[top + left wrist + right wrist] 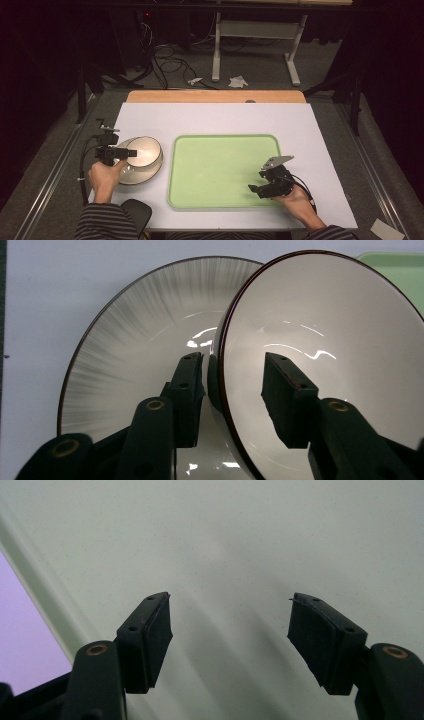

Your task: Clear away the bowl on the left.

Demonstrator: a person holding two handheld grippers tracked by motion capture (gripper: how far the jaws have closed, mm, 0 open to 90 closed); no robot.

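A cream bowl with a dark rim [146, 150] [325, 315] sits tilted on a streaked grey plate [131, 176] [140, 320] at the table's left. My left gripper [131, 153] [232, 360] straddles the bowl's near rim, one jaw outside against the plate side, the other inside the bowl. A gap shows between the inner pad and the bowl wall. My right gripper [255, 189] [230, 605] hovers open over the near right corner of the pale green tray [172, 170] [225, 540], with nothing between its jaws.
The white table top [210, 117] [25, 645] carries the tray at its middle. A dark round object [136, 211] lies at the front left edge. Beyond the wooden far edge [215, 96] are floor cables and a metal stand.
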